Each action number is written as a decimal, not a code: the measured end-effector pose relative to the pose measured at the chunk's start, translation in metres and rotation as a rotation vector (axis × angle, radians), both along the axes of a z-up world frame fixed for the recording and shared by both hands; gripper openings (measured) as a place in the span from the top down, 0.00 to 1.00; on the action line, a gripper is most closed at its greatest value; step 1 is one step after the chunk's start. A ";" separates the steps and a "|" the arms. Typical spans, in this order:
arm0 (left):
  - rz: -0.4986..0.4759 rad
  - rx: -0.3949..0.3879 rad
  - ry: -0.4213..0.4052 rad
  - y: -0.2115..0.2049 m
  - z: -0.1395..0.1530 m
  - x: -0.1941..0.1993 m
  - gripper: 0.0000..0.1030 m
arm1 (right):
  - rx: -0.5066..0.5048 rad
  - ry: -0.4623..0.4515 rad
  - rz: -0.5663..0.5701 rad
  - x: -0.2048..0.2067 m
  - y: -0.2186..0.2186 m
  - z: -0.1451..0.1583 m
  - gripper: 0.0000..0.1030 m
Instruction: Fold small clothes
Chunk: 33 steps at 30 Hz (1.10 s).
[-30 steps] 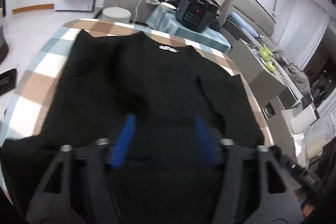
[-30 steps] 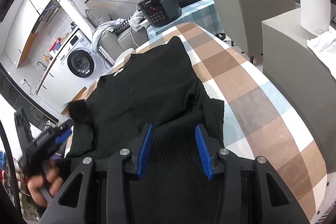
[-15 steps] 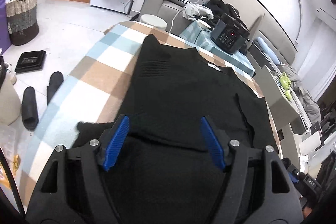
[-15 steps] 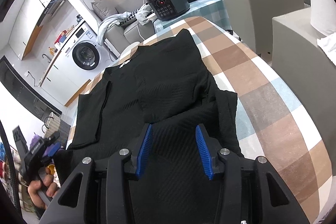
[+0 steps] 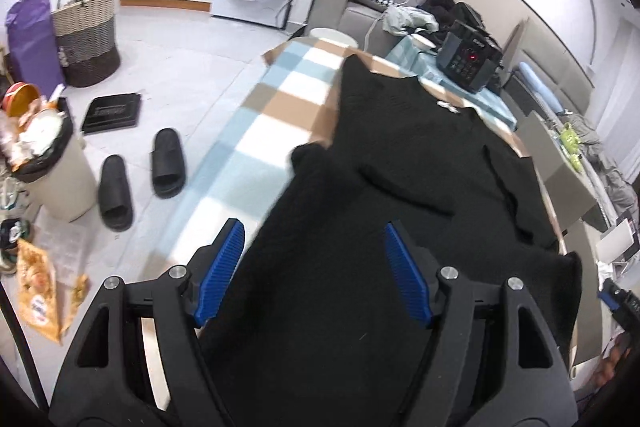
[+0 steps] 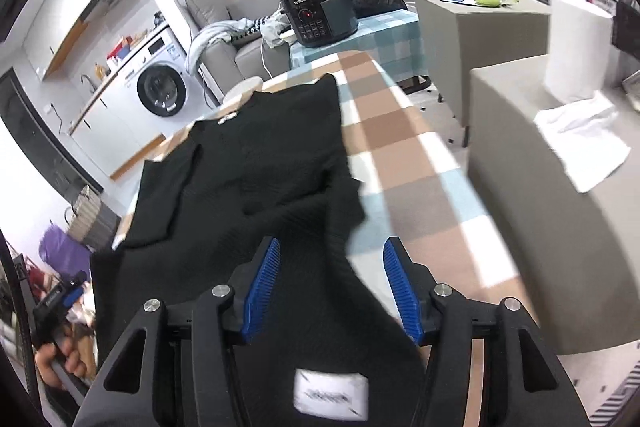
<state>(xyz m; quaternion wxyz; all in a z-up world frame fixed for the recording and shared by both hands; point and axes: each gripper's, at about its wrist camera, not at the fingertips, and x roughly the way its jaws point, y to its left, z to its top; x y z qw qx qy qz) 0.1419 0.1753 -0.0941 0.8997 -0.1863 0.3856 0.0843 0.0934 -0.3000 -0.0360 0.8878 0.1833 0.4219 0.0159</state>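
Two grippers over one garment. The black sweater [image 5: 404,155] lies on the checked counter [image 5: 280,99], collar end far from the cameras, hem end nearest. Both sleeves look already turned in over the body; in the right wrist view one lies as a long strip along the far side.

Left gripper [image 5: 316,267]: jaws stand wide apart, hem-end fabric below and between them, pads not pressing on it. Nothing held. The frame is smeared near the counter edge, so the exact hem corner cannot be placed.

Right gripper [image 6: 330,285]: jaws are opening; the sweater's near edge runs between them, with bare counter showing under the right pad. No grip seen. A white label [image 6: 331,393] shows on the cloth close under the camera.

Step in hand, as I judge it: sleeves are done and both grippers are lining up on the two hem corners for the bottom-to-collar fold.

Next move calls for: each gripper to come down on its own hem corner, close on the fabric layers, then lift and carry the hem toward the collar in step, keeping the edge taut and level.

Risk: knit is thick and limp; a shallow bite could catch only the top layer, or drag a folded sleeve out of place.
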 end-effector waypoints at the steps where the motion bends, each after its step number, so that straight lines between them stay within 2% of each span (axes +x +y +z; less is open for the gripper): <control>1: 0.008 0.003 0.003 0.004 0.002 -0.010 0.32 | -0.016 0.013 -0.006 -0.005 -0.006 0.004 0.46; 4: -0.001 -0.002 0.012 0.013 0.014 -0.035 0.32 | -0.125 -0.009 0.006 -0.022 -0.009 0.031 0.46; 8: -0.037 0.031 0.025 0.014 0.021 -0.059 0.26 | -0.134 -0.044 0.060 -0.034 -0.005 0.046 0.33; 11: -0.042 0.043 0.056 0.013 0.010 -0.065 0.25 | -0.116 -0.030 0.070 -0.034 -0.005 0.029 0.33; 17: -0.054 0.074 0.134 0.009 -0.026 -0.056 0.25 | -0.101 0.054 0.097 -0.025 -0.002 -0.029 0.33; 22: -0.073 0.049 0.154 0.005 -0.045 -0.041 0.26 | -0.103 0.083 0.138 -0.021 0.001 -0.058 0.33; 23: -0.072 0.049 0.156 0.003 -0.048 -0.038 0.27 | -0.109 0.086 0.138 -0.021 0.001 -0.061 0.36; 25: -0.080 0.045 0.155 -0.001 -0.053 -0.033 0.39 | -0.109 0.079 0.157 -0.019 0.003 -0.066 0.43; 26: -0.084 0.045 0.160 -0.002 -0.057 -0.029 0.43 | -0.115 0.085 0.162 -0.017 0.005 -0.070 0.51; 27: -0.085 0.049 0.159 -0.004 -0.058 -0.028 0.54 | -0.124 0.096 0.166 -0.015 0.006 -0.073 0.56; 28: -0.084 0.058 0.152 -0.005 -0.059 -0.026 0.68 | -0.133 0.104 0.176 -0.013 0.008 -0.076 0.69; 29: -0.091 0.056 0.148 -0.005 -0.060 -0.025 0.77 | -0.135 0.107 0.182 -0.012 0.009 -0.079 0.80; 30: -0.101 0.035 0.143 -0.005 -0.060 -0.025 0.90 | -0.131 0.110 0.191 -0.011 0.010 -0.081 0.87; 31: -0.107 0.011 0.132 -0.004 -0.061 -0.025 0.95 | -0.127 0.107 0.199 -0.009 0.011 -0.082 0.96; 33: -0.109 0.014 0.085 -0.006 -0.052 -0.028 0.96 | -0.130 0.070 0.200 -0.011 0.013 -0.077 0.96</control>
